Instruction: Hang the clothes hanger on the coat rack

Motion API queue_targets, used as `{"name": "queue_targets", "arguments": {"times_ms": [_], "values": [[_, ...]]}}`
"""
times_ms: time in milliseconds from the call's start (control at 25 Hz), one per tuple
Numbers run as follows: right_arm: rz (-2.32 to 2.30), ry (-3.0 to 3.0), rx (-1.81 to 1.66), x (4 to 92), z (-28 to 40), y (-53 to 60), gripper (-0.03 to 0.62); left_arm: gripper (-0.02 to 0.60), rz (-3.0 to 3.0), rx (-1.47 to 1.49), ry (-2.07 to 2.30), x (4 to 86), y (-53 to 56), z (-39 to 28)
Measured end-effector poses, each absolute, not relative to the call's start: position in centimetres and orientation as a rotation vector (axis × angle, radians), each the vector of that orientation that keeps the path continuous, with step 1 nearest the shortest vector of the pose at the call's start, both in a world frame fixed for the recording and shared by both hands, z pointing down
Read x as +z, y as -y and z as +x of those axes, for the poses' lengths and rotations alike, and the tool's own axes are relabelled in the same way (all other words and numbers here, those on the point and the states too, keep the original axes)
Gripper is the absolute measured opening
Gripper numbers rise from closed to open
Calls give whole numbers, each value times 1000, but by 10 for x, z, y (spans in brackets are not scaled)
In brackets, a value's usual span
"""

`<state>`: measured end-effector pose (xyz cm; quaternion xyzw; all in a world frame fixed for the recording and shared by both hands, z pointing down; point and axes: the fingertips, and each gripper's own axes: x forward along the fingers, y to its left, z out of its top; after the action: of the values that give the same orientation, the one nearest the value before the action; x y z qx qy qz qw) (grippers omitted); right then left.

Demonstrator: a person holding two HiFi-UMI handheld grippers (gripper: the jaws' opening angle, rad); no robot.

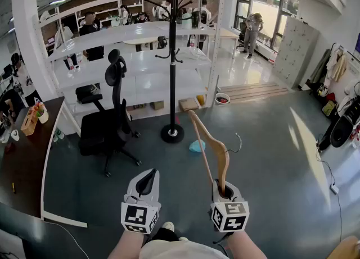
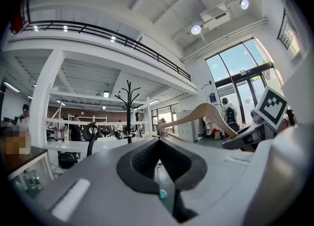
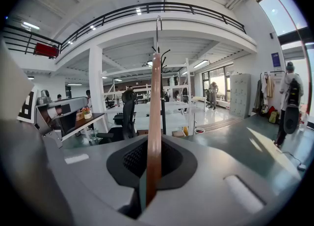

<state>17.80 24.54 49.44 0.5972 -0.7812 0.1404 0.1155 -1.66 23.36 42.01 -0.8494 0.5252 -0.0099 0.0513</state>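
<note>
The black coat rack (image 1: pixel 172 55) stands on its round base on the grey floor, straight ahead of me, its top pegs bare. A wooden clothes hanger (image 1: pixel 216 151) with a metal hook (image 1: pixel 239 142) points up and away from my right gripper (image 1: pixel 222 187), which is shut on one end of it. In the right gripper view the hanger (image 3: pixel 154 122) rises from the gripper (image 3: pixel 149 171), with the rack (image 3: pixel 163 107) just behind it. My left gripper (image 1: pixel 147 180) is beside the right one, shut and holding nothing. From the left gripper (image 2: pixel 158 163) I see the hanger (image 2: pixel 206 112) and the rack (image 2: pixel 128 105).
A black office chair (image 1: pixel 112 123) stands left of the rack. A brown desk (image 1: pixel 25 162) runs along the left. White shelving (image 1: pixel 140 78) is behind the rack, with people beyond it. A blue object (image 1: pixel 196 146) lies on the floor near the rack's base.
</note>
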Motion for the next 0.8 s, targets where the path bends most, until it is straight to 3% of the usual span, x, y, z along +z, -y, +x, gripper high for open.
{"name": "queue_targets", "arguments": {"times_ms": [800], "values": [[1762, 2232, 422, 513, 172, -205, 32, 0, -2608, -50, -1616, 433, -190, -30]]}}
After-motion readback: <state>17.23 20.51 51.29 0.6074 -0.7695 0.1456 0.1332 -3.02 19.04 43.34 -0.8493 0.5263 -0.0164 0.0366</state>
